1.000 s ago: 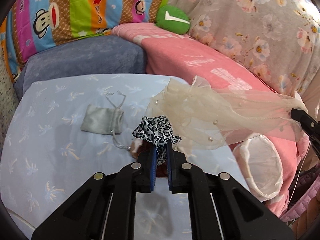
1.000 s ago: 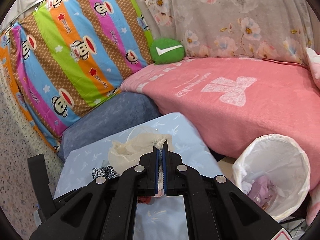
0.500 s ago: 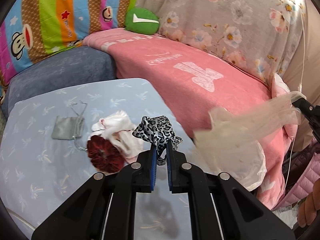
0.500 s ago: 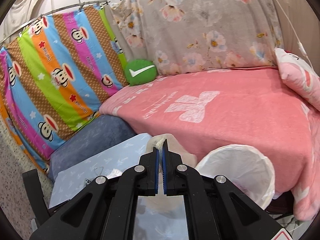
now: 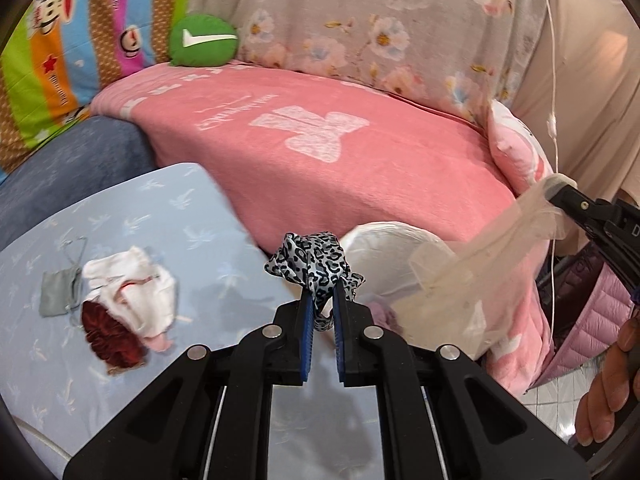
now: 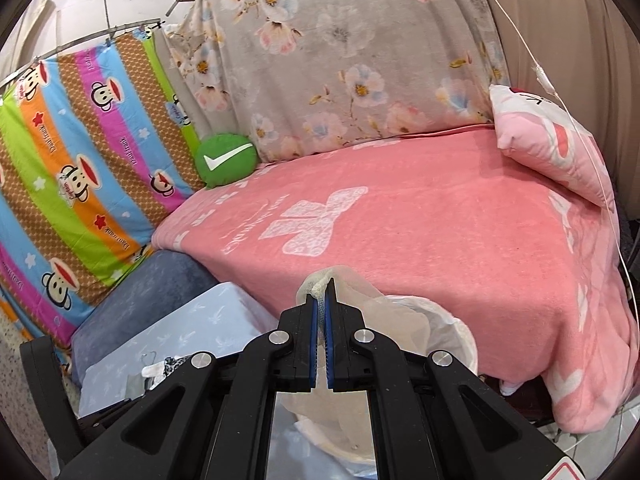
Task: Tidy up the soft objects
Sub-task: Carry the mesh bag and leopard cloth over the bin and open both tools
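Note:
My left gripper point(image 5: 320, 300) is shut on a leopard-print scrunchie point(image 5: 314, 262), held near the right edge of the light blue table point(image 5: 208, 232). My right gripper point(image 6: 321, 304) is shut on a sheer beige veil point(image 6: 360, 296); in the left wrist view that veil point(image 5: 488, 264) hangs from the right gripper point(image 5: 560, 192) over the white basket point(image 5: 384, 236). On the table lie a dark red scrunchie point(image 5: 110, 334), a white and pink cloth point(image 5: 136, 288) and a grey drawstring pouch point(image 5: 56, 298).
The white basket point(image 6: 460, 344) stands between the table and a pink-blanketed sofa point(image 5: 340, 140), with something pinkish inside point(image 5: 380, 314). A green cushion point(image 5: 202, 42) and a pink pillow point(image 6: 552, 140) rest on the sofa. A person's hand point(image 5: 608, 384) shows at far right.
Both grippers have swung right, off the table middle toward the basket. The veil has been lifted off the table and now hangs over the basket; the cloth and red scrunchie under it are uncovered.

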